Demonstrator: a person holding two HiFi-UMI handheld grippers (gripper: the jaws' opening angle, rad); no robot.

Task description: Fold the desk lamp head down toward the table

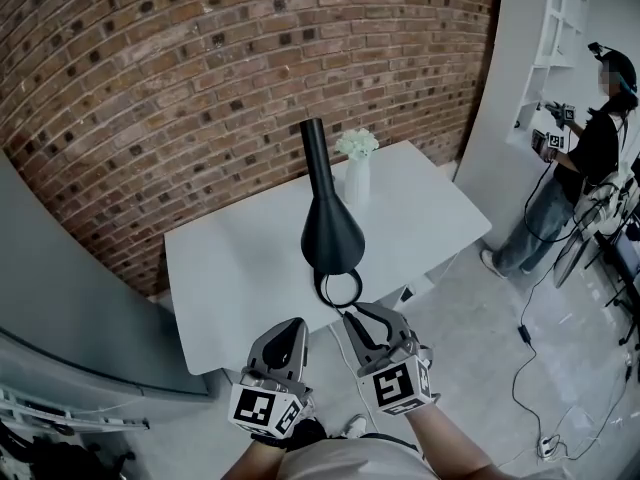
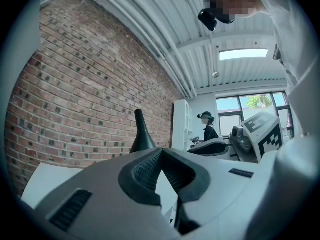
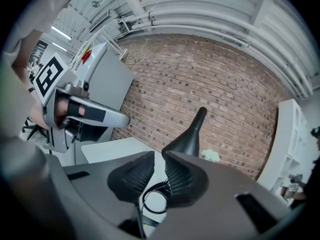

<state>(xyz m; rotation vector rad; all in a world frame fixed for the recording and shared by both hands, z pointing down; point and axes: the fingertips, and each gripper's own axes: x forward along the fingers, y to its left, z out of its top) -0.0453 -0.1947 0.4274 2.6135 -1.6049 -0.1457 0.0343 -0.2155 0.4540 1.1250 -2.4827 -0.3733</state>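
A black desk lamp (image 1: 331,224) stands at the near edge of the white table (image 1: 230,268), its cone head low and its thin neck pointing up and away. A black ring (image 1: 340,288) sits below the head. In the right gripper view the lamp (image 3: 187,139) rises just beyond the jaws, with the ring (image 3: 156,200) showing under them. My right gripper (image 1: 362,318) is just in front of the ring, and its jaws (image 3: 159,155) stand narrowly open on nothing. My left gripper (image 1: 289,328) is shut and empty, left of the lamp (image 2: 141,134).
A white vase of flowers (image 1: 357,168) stands behind the lamp. The brick wall (image 1: 200,68) runs behind the table. A person (image 1: 580,168) stands by white shelves (image 1: 555,48) at the far right. Cables (image 1: 530,368) trail on the floor. A grey cabinet (image 1: 60,308) is at the left.
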